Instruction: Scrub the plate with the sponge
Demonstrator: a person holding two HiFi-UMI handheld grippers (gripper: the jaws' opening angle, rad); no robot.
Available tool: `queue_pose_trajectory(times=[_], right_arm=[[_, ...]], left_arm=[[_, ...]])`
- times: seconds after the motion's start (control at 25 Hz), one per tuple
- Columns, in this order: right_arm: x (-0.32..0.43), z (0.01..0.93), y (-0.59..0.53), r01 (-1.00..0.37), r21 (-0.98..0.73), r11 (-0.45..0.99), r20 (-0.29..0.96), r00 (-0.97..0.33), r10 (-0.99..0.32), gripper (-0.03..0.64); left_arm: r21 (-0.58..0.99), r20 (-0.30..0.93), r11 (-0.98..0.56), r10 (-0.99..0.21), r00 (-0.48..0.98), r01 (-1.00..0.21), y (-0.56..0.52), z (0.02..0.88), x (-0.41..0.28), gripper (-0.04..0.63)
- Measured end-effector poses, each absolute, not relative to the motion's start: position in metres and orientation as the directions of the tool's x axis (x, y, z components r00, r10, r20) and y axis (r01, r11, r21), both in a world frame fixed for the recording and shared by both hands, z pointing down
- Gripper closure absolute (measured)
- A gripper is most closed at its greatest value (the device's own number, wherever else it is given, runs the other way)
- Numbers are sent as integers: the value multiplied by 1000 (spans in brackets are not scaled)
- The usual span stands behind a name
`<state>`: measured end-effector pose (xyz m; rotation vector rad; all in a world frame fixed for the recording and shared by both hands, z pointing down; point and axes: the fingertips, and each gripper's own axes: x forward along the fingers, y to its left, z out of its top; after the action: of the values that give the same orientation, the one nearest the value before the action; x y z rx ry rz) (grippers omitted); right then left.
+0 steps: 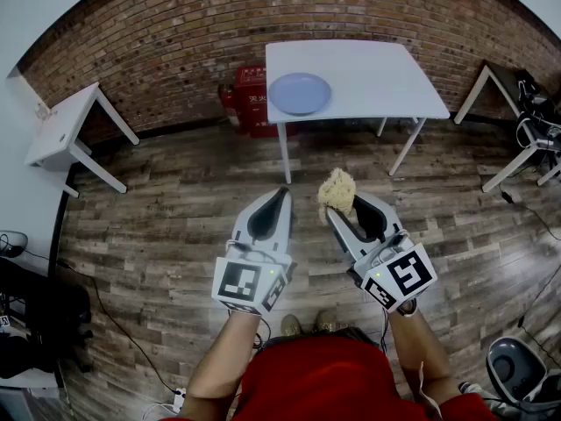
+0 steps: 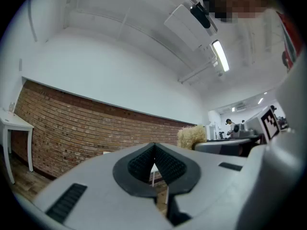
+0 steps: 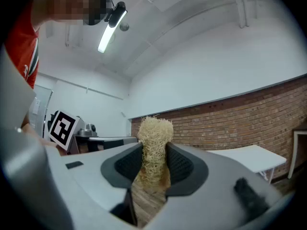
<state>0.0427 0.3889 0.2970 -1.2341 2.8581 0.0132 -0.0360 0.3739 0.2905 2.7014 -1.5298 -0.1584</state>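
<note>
Pale blue round plate (image 1: 300, 93): lies flat on the white rectangular table (image 1: 377, 77), toward its left front corner, with nothing on it. We see no scrubbing contact yet.

Tan fibrous sponge (image 1: 337, 191): pinched between the jaws of the right gripper (image 1: 344, 207). Its frayed end stands out past the tips, long axis running along the jaws and pointing toward the table. The right gripper view confirms both pads pressing into its waist.

Key relation: the plate lies straight ahead of the sponge and slightly to its left, well apart, with wooden floor between. We judge the next move to be a forward carry with a small leftward drift.

Left gripper (image 1: 282, 191): jaws pressed together on nothing, with its line falling just left of the plate. It is about as near as the right, so it could steady the rim.

Writing: the red box (image 1: 250, 99) under the table bears white characters, too small for us to read. The gripper cubes carry black-and-white square markers only.
</note>
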Motion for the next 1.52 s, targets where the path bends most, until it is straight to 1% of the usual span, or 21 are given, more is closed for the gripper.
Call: queue_pose_trajectory(times=[0.76, 1.04, 1.32, 1.52], right_arm=[[96, 290, 366, -696, -36, 718, -78, -714, -696, 463], [113, 295, 348, -690, -65, 721, -71, -718, -693, 463], [114, 297, 310, -695, -65, 716, -70, -713, -698, 463], [100, 302, 263, -705, -55, 707, -60, -704, -707, 463]], left_arm=[[56, -67, -462, -886, 458, -885, 357, 288, 9, 581], [54, -56, -428, -903, 425, -902, 345, 291, 17, 581], [43, -58, -422, -906, 420, -905, 309, 292, 13, 581], [46, -66, -428, -903, 425, -903, 258, 297, -4, 581]])
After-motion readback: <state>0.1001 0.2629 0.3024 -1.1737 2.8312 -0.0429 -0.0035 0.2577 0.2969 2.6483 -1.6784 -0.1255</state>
